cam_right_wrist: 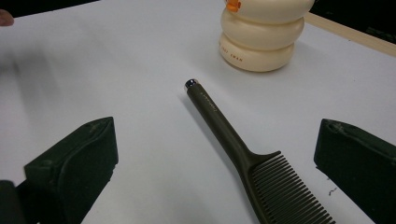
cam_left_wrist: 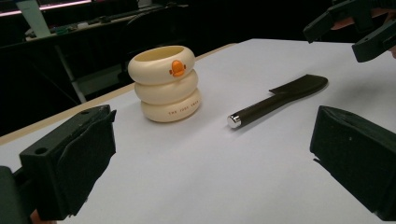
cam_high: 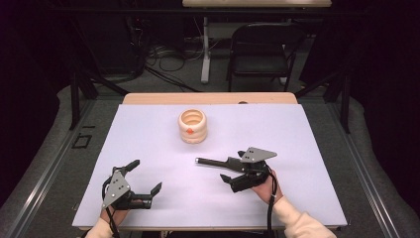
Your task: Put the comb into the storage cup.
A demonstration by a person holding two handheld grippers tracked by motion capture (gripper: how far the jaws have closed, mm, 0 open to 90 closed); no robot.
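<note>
Now, working from where your hands sit:

Comb position: the comb [cam_high: 223,162] lies flat on the white sheet [cam_high: 148,139], right of centre, at about 5 o'clock from the cream holder [cam_high: 192,126] and apart from it.

Long axis: it runs roughly 9 to 3 o'clock across the table in the high view, chrome-capped handle end toward 9, toothed end toward 3 under your right hand.

Nearer hand: your right. In the right gripper view the comb [cam_right_wrist: 243,154] runs from between the jaws up toward 11 o'clock, teeth nearest you, handle tip pointing on toward the holder [cam_right_wrist: 261,37].

Right gripper [cam_high: 237,171]: jaws spread wide, nothing held; the comb's toothed end lies between them, touching neither as far as you can see.

Left gripper [cam_high: 143,181]: also wide open and empty, resting near the front edge at about 7 o'clock from the holder, well apart from the comb. Its own view shows the comb [cam_left_wrist: 280,100] off at about 1 o'clock, handle cap nearest.

Comb looks: dark olive-brown, slim round handle with a shiny metal cap and small lettering, widening into a flat spine with fine teeth.

Holder looks: three stacked cream rings, open top, orange beak mark on the upper ring [cam_left_wrist: 166,84].

Likely next: close your right jaws across the comb's narrow width near the neck; a grip across the teeth could slip.
</note>
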